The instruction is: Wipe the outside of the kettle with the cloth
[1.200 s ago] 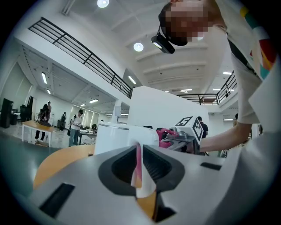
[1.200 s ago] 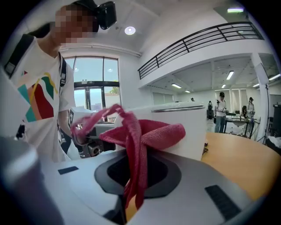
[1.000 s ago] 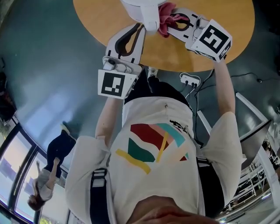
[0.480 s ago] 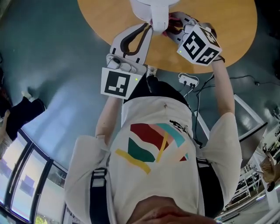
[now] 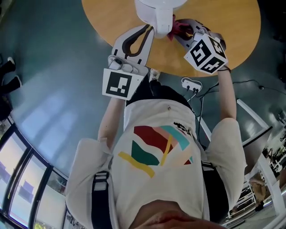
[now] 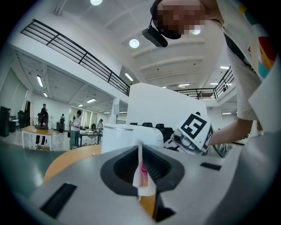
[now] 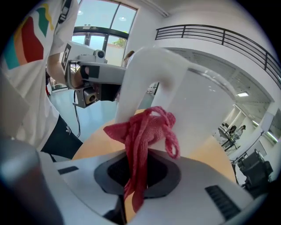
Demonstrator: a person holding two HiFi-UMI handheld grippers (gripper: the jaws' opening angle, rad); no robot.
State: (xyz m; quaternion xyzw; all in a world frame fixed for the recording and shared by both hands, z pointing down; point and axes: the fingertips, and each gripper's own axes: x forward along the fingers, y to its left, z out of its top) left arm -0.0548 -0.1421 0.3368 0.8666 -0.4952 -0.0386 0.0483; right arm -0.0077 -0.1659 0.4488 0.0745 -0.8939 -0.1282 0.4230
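Note:
The white kettle (image 5: pixel 157 10) stands on the round wooden table (image 5: pixel 223 22) at the top of the head view. My left gripper (image 5: pixel 151 30) points level at it and is shut on the kettle's handle (image 7: pixel 140 74), seen as a thin white strip between its jaws (image 6: pixel 141 176). My right gripper (image 5: pixel 178 30) is tilted downward and shut on the red cloth (image 7: pixel 145 132). The bunched cloth (image 5: pixel 181 27) presses against the kettle's body (image 7: pixel 206 110) just beside the handle. The kettle's far side is hidden.
The table's edge (image 5: pixel 147 62) runs close to my body. A white power strip (image 5: pixel 193 82) with cables lies on the grey floor under it. White metal frames (image 5: pixel 257 120) stand at the right. Distant people and tables (image 6: pixel 44 127) fill the hall beyond.
My right gripper has sunk and rolled with the cloth, sliding it down the kettle beside the handle. The left gripper has kept its hold in place.

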